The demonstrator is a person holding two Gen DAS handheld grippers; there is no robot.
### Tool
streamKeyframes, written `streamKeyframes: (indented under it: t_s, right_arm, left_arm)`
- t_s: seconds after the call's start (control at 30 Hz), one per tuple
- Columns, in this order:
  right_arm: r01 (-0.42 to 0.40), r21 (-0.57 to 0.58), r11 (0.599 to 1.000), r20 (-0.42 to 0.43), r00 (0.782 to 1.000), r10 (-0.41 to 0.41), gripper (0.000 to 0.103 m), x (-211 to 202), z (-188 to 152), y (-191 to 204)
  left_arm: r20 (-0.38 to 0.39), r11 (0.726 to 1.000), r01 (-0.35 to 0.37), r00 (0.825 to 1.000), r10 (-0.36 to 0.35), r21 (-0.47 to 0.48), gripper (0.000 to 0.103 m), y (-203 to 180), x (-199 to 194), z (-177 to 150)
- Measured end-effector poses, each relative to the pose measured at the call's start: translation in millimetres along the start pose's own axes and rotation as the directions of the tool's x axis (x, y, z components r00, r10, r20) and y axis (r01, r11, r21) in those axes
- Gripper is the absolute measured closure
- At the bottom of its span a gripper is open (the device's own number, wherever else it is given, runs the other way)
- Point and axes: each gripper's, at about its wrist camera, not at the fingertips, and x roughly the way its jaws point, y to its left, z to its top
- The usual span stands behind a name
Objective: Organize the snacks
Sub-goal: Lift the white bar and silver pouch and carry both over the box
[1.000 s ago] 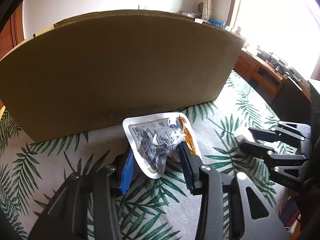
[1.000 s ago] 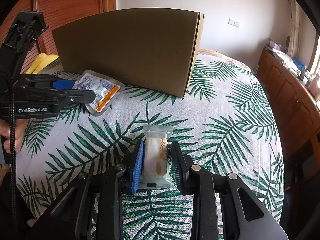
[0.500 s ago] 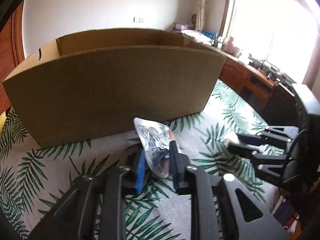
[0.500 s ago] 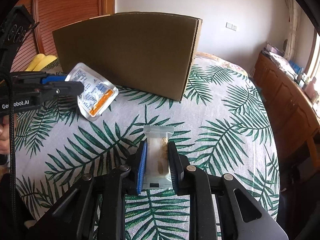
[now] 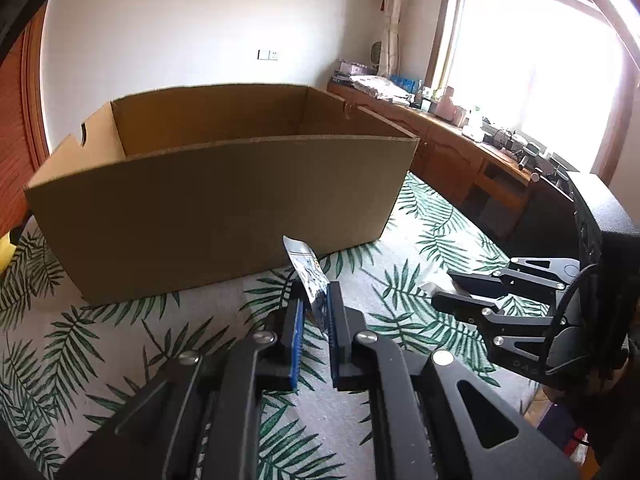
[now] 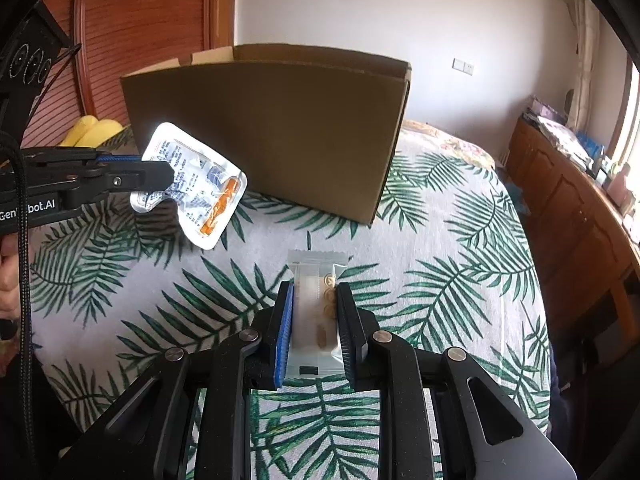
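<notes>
My left gripper (image 5: 314,308) is shut on a silver snack pouch (image 5: 308,276) with blue print and an orange strip, held edge-on above the leaf-print cloth. From the right wrist view the pouch (image 6: 196,192) hangs in the air in front of the open cardboard box (image 6: 280,128). My right gripper (image 6: 314,308) is shut on a clear-white biscuit packet (image 6: 316,312) just above the cloth. The box (image 5: 224,184) stands open behind the left gripper; the part of its inside that I see holds nothing.
The leaf-print cloth (image 6: 440,280) covers the table. Yellow bananas (image 6: 92,130) lie left of the box. A wooden sideboard (image 6: 580,200) with clutter runs along the right. The right gripper (image 5: 500,300) shows at the right of the left wrist view.
My left gripper closed on the silver pouch and lifted it off the cloth, turning it edge-on. My right gripper closed on the biscuit packet and rose slightly.
</notes>
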Motion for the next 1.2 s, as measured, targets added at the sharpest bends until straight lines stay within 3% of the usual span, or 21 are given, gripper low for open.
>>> streamKeyframes:
  t_s: [0.3, 0.63, 0.9, 1.2]
  right_arm:
    - [-0.008, -0.005, 1.0, 0.047, 0.999, 0.008, 0.084, -17.0, 16.1, 2.3]
    - [-0.013, -0.042, 0.999, 0.135, 0.991, 0.018, 0.084, -35.1, 59.1, 4.7]
    - [-0.02, -0.071, 0.997, 0.224, 0.974, 0.036, 0.084, -42.2, 108.0, 9.9]
    - [-0.034, -0.09, 0.995, 0.243, 0.968, 0.055, 0.084, -20.5, 147.8, 14.0]
  left_arm:
    - [0.063, 1.0, 0.012, 0.998, -0.013, 0.022, 0.097, -3.2, -27.9, 16.0]
    - [0.163, 0.998, -0.015, 0.987, 0.005, 0.061, 0.097, 4.2, -59.1, 59.8]
    - [0.217, 0.997, -0.047, 0.976, 0.034, 0.054, 0.096, 29.2, -65.7, 90.9]
    - [0.241, 0.996, -0.08, 0.968, 0.068, 0.041, 0.096, 63.2, -50.0, 109.3]
